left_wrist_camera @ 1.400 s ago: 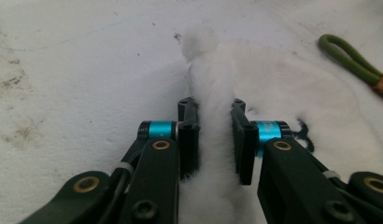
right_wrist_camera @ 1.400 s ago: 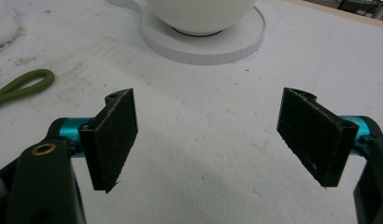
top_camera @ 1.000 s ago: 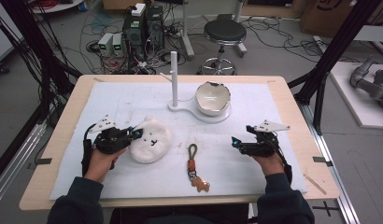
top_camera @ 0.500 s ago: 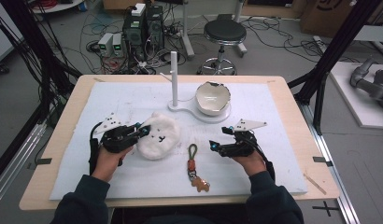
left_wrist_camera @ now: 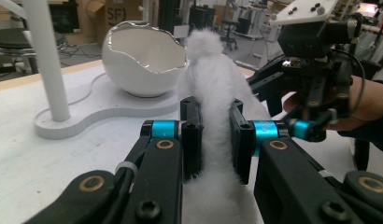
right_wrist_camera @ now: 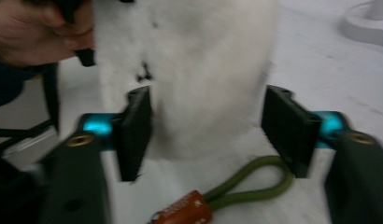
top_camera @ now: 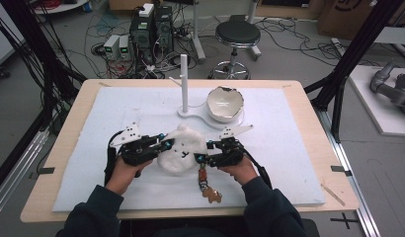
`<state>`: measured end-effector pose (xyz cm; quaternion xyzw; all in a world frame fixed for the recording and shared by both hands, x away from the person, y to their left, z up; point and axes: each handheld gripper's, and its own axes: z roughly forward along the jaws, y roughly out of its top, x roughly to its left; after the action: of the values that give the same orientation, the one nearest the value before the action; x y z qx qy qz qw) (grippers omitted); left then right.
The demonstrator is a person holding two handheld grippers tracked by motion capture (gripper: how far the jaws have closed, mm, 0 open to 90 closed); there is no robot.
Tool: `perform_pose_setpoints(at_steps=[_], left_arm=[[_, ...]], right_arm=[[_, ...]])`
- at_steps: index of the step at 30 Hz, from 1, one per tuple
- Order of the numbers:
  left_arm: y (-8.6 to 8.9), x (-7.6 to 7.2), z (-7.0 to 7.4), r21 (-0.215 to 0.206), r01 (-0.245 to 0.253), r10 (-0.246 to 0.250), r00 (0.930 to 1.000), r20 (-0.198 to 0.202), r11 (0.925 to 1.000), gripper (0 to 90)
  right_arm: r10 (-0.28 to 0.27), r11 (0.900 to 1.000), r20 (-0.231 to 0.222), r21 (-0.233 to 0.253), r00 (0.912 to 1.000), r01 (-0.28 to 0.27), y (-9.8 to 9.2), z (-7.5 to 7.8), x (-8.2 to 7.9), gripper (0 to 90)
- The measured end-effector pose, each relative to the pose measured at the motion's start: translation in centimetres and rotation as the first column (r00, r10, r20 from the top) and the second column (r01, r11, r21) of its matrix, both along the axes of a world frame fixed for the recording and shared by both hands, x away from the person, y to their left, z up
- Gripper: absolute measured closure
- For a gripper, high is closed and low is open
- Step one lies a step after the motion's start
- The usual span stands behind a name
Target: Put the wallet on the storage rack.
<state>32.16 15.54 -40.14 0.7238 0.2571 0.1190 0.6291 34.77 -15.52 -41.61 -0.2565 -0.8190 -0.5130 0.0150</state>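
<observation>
A fluffy white plush toy (top_camera: 182,148) with a small stitched face lies on the white mat between both grippers. My left gripper (top_camera: 165,142) is shut on the plush's left side; in the left gripper view its jaws pinch the white fur (left_wrist_camera: 213,126). My right gripper (top_camera: 204,151) comes in from the right, open, its jaws standing either side of the plush (right_wrist_camera: 199,70) in the right gripper view. A keychain with an olive cord loop (right_wrist_camera: 248,184) and a brown tag (top_camera: 203,175) lies just under the right gripper.
A white eggshell-shaped bowl (top_camera: 224,101) sits on a white base with an upright post (top_camera: 183,79) at the mat's far centre. The wooden table edge (top_camera: 309,207) runs around the mat. Cables, equipment and a stool stand on the floor behind.
The left gripper has dragged the plush toward the centre. The right gripper has moved left, over the keychain loop, up to the plush with its jaws open.
</observation>
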Motion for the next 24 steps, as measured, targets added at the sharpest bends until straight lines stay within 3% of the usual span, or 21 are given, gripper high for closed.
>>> perform_pose_setpoints(at_steps=[1,3,4,5,6,7,8,10,14,17,21,22,23,24], left_arm=[[0.0,0.0,0.0,0.001,0.002,-0.002,1.0,-0.004,1.0,78.6],[0.0,0.2,-0.2,0.012,-0.005,0.005,0.9994,-0.033,0.9999,76.4],[0.0,0.3,-0.3,0.032,-0.015,0.017,0.9984,-0.054,0.9994,64.5],[0.0,0.5,-0.5,0.045,-0.028,0.031,0.9968,-0.074,0.9986,64.5],[0.1,0.7,-0.7,0.056,-0.039,0.045,0.9938,-0.102,0.9977,52.0],[0.3,0.8,-0.9,0.07,-0.042,0.05,0.991,-0.124,0.9966,52.0],[0.4,1.0,-1.2,0.088,-0.036,0.049,0.9875,-0.15,0.9955,48.4],[0.4,1.1,-1.5,0.121,-0.025,0.045,0.9854,-0.164,0.9923,48.3],[-0.1,1.2,-1.9,0.173,-0.011,0.037,0.9877,-0.152,0.9848,52.0],[-0.1,0.9,-1.7,0.179,0.013,0.007,0.9939,-0.111,0.9838,70.9],[0.4,0.7,-1.2,0.115,0.02,-0.012,0.9976,-0.069,0.9932,76.6],[0.5,0.7,-1.1,0.093,0.023,-0.018,0.9982,-0.058,0.9954,77.1],[0.6,0.6,-1.0,0.07,0.034,-0.031,0.9983,-0.049,0.9969,77.1],[0.6,0.5,-0.9,0.064,0.038,-0.036,0.9988,-0.034,0.9973,77.1]], right_arm=[[0.03,1.0,0.006,0.001,0.9995,-0.03,0.1,0.0,0.0,58.9],[0.031,0.999,0.048,-0.024,0.9984,-0.03,-0.1,0.3,-0.1,69.1],[0.014,0.999,0.106,-0.032,0.9943,-0.011,-0.5,0.7,-0.2,74.0],[0.014,0.999,0.106,-0.032,0.9943,-0.011,-0.5,0.7,-0.2,74.0],[-0.003,0.999,0.158,-0.053,0.9874,0.011,-0.9,1.2,-0.5,75.6],[-0.003,0.999,0.158,-0.053,0.9874,0.011,-0.9,1.2,-0.5,75.6],[-0.019,0.999,0.186,-0.046,0.9824,0.028,-1.4,1.5,-0.6,76.1],[-0.02,0.999,0.193,-0.035,0.9811,0.027,-1.6,1.6,-0.6,76.1],[-0.008,0.999,0.2,0.038,0.9797,0.001,-1.8,2.1,-0.7,76.2],[0.016,0.999,0.198,0.035,0.9801,-0.024,-1.7,2.1,-0.8,76.1],[-0.01,0.997,0.159,0.074,0.9873,-0.002,-2.1,2.0,-0.5,69.3],[-0.034,0.996,0.13,0.092,0.9909,0.022,-2.2,1.9,-0.3,53.7],[-0.049,0.995,0.111,0.089,0.9926,0.039,-2.2,1.8,-0.1,47.2],[-0.049,0.995,0.111,0.089,0.9926,0.039,-2.2,1.8,-0.1,47.2]])
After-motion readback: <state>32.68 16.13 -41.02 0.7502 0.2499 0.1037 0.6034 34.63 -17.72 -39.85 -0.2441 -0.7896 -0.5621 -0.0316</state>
